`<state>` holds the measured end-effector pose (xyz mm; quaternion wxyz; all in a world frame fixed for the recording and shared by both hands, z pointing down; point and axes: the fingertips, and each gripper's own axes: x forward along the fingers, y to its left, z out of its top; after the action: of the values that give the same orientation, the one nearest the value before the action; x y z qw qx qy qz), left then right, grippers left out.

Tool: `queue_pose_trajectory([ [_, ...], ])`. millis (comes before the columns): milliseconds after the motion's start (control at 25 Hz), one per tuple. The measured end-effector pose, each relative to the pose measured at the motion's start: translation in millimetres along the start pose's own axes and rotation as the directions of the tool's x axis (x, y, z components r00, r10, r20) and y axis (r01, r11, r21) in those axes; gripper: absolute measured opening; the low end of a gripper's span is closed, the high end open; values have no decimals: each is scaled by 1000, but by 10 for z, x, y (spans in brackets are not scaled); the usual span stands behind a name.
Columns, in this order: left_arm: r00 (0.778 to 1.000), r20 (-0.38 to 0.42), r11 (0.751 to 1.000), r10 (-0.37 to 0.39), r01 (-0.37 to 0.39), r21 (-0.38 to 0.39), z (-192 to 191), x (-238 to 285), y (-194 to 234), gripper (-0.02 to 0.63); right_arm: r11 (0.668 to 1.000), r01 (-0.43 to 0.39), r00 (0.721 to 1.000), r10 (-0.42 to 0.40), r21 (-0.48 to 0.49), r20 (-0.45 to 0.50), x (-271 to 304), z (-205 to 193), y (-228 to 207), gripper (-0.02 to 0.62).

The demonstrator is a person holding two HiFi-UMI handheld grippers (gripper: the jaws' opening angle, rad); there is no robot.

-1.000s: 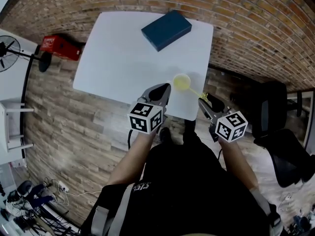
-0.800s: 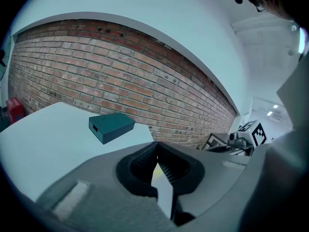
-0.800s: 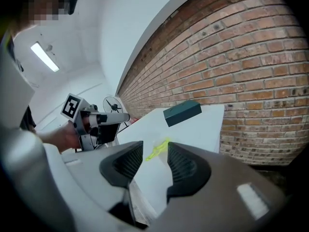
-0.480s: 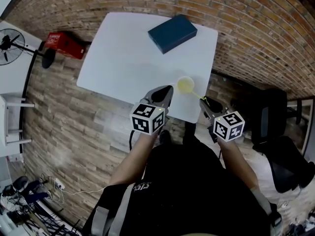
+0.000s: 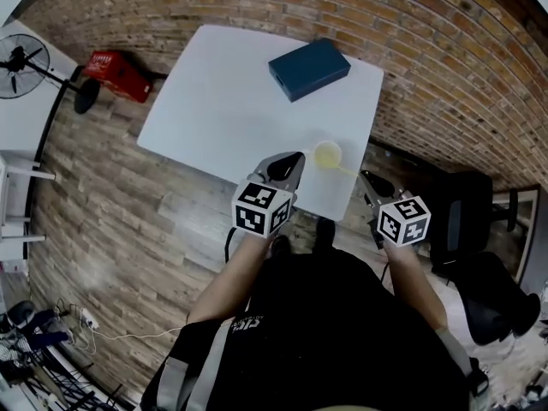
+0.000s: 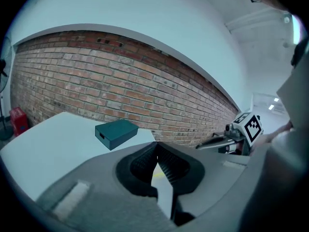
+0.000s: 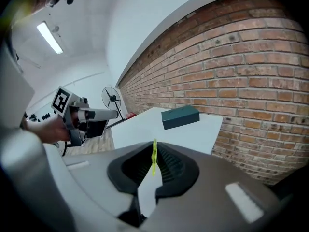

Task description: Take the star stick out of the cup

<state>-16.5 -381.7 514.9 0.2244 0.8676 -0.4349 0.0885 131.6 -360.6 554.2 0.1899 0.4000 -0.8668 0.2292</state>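
Right gripper (image 7: 154,151): its jaws have just been closing and now pinch the star stick (image 7: 154,159), a thin yellow-green stem standing upright between the ribbed pads. Left gripper (image 6: 156,146): jaws pressed together at the tips, nothing between them.

From the head view, the cup (image 5: 327,154), pale yellow, stands upright on the white table (image 5: 223,101) near its 5 o'clock corner. The star stick (image 5: 347,169) leans out from the cup's rim toward 4 o'clock, and its outer end meets the tip of the right gripper (image 5: 368,178), which is off the table edge on that side. Whether the lower end still rests inside the cup cannot be told. The left gripper (image 5: 294,159) is at the cup's 9 o'clock, just beside it, over the table's near edge; contact cannot be confirmed.

A dark blue box (image 5: 309,68) lies flat at 12 o'clock from the cup, well apart, near the far edge. A brick wall (image 5: 445,67) runs behind the table. A red object (image 5: 118,75) lies on the wooden floor at the table's 9 o'clock.
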Motion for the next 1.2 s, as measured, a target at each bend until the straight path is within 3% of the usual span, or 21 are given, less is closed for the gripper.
queue_pose_trajectory([
  [400,999,31,996,-33,31,83,242,-45,-72,6,997,-4,993,13,-71,121,-221,558,40,17],
  [520,995,50,988,-90,83,127,352,-50,-171,6,996,-13,988,27,-90,150,-288,681,140,17],
  [800,973,13,940,-230,219,263,389,-19,-566,55,992,-1,981,24,-123,192,-400,853,347,17],
  [960,968,-14,924,-251,244,296,351,-69,-649,63,991,1,979,26,-132,204,-478,886,498,17],
  [1200,964,-99,880,-248,267,393,155,-206,-691,77,990,-16,979,44,-140,201,-545,845,802,17],
])
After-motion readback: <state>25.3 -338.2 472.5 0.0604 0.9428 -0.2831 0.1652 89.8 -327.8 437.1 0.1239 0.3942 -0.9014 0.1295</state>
